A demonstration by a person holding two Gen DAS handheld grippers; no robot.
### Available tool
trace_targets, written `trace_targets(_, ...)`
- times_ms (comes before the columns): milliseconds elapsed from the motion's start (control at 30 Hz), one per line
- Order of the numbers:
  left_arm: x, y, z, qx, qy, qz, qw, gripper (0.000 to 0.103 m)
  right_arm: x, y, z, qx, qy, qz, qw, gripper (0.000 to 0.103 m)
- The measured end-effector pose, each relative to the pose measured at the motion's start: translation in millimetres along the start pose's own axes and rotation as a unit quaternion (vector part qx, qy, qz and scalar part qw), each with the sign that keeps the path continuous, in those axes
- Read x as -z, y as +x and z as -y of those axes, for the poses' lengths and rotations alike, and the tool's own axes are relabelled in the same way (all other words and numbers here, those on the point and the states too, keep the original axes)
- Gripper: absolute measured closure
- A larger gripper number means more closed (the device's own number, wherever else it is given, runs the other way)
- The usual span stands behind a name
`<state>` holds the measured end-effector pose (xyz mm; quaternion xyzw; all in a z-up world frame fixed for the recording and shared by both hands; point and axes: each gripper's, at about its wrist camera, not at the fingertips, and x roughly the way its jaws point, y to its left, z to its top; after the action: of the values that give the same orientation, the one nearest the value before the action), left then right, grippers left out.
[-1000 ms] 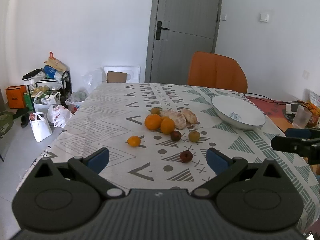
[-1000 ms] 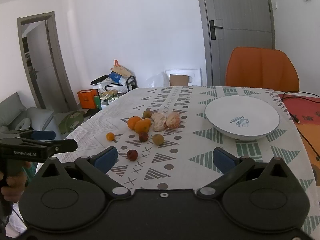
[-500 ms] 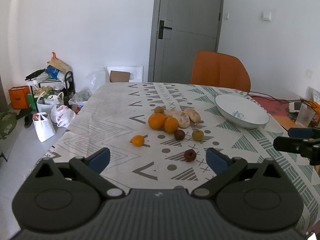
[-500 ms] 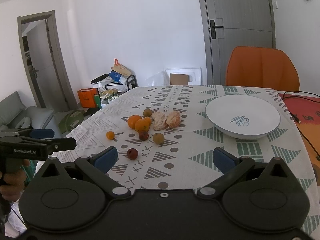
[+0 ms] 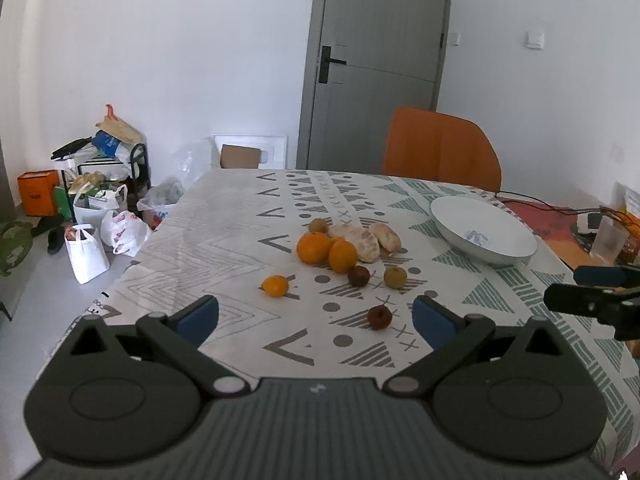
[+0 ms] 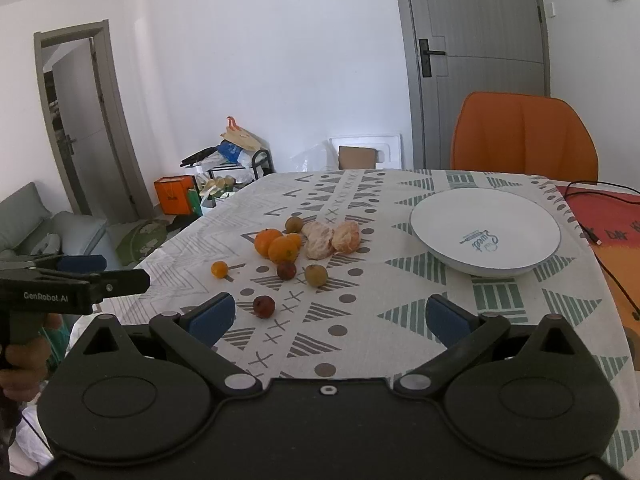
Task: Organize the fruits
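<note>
Several fruits lie in a loose group mid-table: two oranges (image 5: pixel 314 247) (image 6: pixel 282 249), two peeled citrus pieces (image 5: pixel 362 237) (image 6: pixel 345 236), a small orange fruit (image 5: pixel 275 285) (image 6: pixel 219 269), dark red fruits (image 5: pixel 379 317) (image 6: pixel 264 305), and greenish ones (image 5: pixel 395 277) (image 6: pixel 316 275). An empty white bowl (image 5: pixel 482 233) (image 6: pixel 485 232) stands to their right. My left gripper (image 5: pixel 316 318) is open and empty above the near table edge. My right gripper (image 6: pixel 328 318) is open and empty, also short of the fruits.
A patterned tablecloth (image 5: pixel 240 232) covers the table. An orange chair (image 5: pixel 440 148) stands at the far side. Cables and a cup (image 5: pixel 608 238) sit at the right edge. Bags and boxes (image 5: pixel 92 216) clutter the floor to the left.
The left gripper has pulled back and risen slightly, so the fruits sit a little farther off. The right gripper has barely moved. Both stay open.
</note>
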<state>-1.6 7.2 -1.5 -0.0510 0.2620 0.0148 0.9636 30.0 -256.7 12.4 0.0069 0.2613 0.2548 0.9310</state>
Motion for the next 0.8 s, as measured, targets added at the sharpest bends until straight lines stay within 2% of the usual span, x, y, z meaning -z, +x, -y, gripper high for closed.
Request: trace_targets(800, -2, 5, -3, -0.007, 0.001, -0.005, 1.0, 0.001, -2, 11, 2, -0.002, -0.003, 0.001, 1.0, 0.0)
